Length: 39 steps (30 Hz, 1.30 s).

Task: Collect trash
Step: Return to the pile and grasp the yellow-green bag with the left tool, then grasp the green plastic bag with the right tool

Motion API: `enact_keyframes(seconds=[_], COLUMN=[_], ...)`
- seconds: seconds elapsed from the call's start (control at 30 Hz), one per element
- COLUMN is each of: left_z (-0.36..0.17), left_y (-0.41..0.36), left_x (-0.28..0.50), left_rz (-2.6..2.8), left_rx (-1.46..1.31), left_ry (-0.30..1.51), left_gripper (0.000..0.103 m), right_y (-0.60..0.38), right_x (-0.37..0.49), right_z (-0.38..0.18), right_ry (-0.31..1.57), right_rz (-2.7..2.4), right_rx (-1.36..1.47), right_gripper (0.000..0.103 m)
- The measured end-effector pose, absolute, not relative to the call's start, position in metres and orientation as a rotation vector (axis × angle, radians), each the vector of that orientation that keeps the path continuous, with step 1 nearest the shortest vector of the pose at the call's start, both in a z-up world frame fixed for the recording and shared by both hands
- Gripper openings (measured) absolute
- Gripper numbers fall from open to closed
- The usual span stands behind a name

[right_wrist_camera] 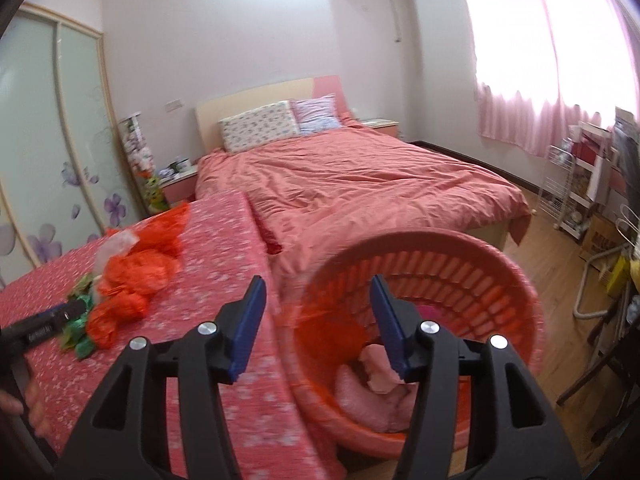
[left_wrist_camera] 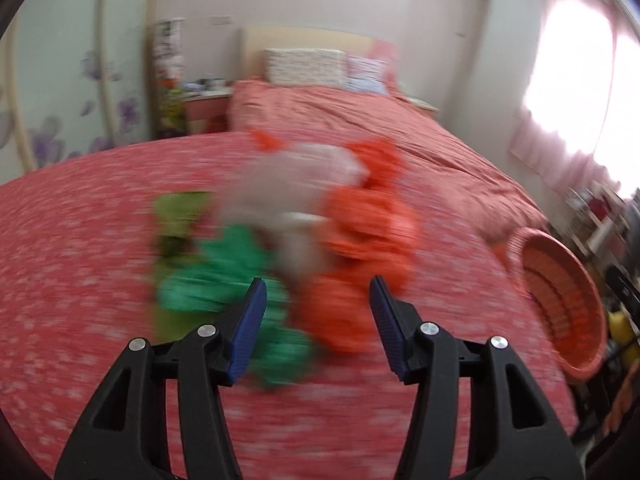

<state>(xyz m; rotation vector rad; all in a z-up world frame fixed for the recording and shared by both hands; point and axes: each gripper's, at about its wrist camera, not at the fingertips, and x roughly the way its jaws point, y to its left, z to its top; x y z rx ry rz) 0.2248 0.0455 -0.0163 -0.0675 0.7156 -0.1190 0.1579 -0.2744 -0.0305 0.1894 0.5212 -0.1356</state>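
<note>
The trash lies heaped on a table [right_wrist_camera: 224, 320] covered in a red flowered cloth, near its left side and back from the front edge. Leftmost in the heap, in the left wrist view, is an olive-green wrapper [left_wrist_camera: 180, 216], then crumpled green bags [left_wrist_camera: 224, 280], a clear, whitish plastic bag [left_wrist_camera: 296, 184] behind them, and rightmost a larger bunch of crinkled orange bags [left_wrist_camera: 360, 248]; all are smeared by motion blur there. In the right wrist view the same heap shows sharper: the orange plastic is thin and glossy, with one loose end standing up toward the table's far edge.

The left gripper [left_wrist_camera: 318, 292] hovers over the near side of the heap, jaws about half apart with nothing between the blue pads.

Off the table's right edge sits a round pink basket [right_wrist_camera: 520, 280] with slotted walls, tilted toward the camera. Inside it lie an orange bag [right_wrist_camera: 336, 332] and pale pink crumpled pieces [right_wrist_camera: 376, 360]. The right gripper [right_wrist_camera: 318, 292] hangs above the basket, jaws likewise half apart and empty.
</note>
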Motion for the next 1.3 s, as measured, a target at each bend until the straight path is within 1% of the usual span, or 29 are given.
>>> enact_keyframes(seconds=[0.13,0.2,0.43,0.53,0.6,0.67,0.7,0.8,1.03,1.3], left_z=[-0.019,-0.024,-0.037,-0.043,-0.048,-0.052,-0.051,-0.049,-0.039,-0.022], left_y=[0.102,0.119,0.135,0.128,0.127,0.128,0.128,0.133,0.162,0.217], left_x=[0.244,0.254,0.294,0.302,0.305,0.307,0.307,0.303,0.280,0.248], left_rz=[-0.002,0.025,0.004,0.003,0.009,0.009,0.009,0.006,0.044,0.107], left_rx=[-0.121,-0.134,-0.187,-0.153,-0.137,-0.149,-0.153,-0.172,-0.172,-0.195], left_ry=[0.720,0.731,0.794,0.818,0.842,0.864,0.861,0.853,0.801,0.748], left_gripper=[0.054,0.054,0.051,0.044,0.035,0.030,0.025,0.019,0.019,0.019], right_y=[-0.247,-0.235,-0.203,-0.193,-0.188,-0.184,-0.182,-0.174,-0.146,-0.080], right_x=[0.166,0.170,0.181,0.183,0.185,0.186,0.187,0.188,0.189,0.196], right_z=[-0.030,-0.031,-0.034,-0.035,-0.035,-0.035,-0.035,-0.034,-0.029,-0.023], right_ry=[0.533,0.543,0.570,0.577,0.581,0.584,0.585,0.589,0.588,0.601], right_rz=[-0.088,-0.069,-0.027,-0.014,-0.007,0.001,0.004,0.015,0.076,0.216], right_rx=[0.165,0.158,0.129,0.116,0.109,0.102,0.098,0.091,0.074,0.042], right_gripper=[0.053,0.053,0.053,0.053,0.053,0.053,0.053,0.053,0.053,0.053])
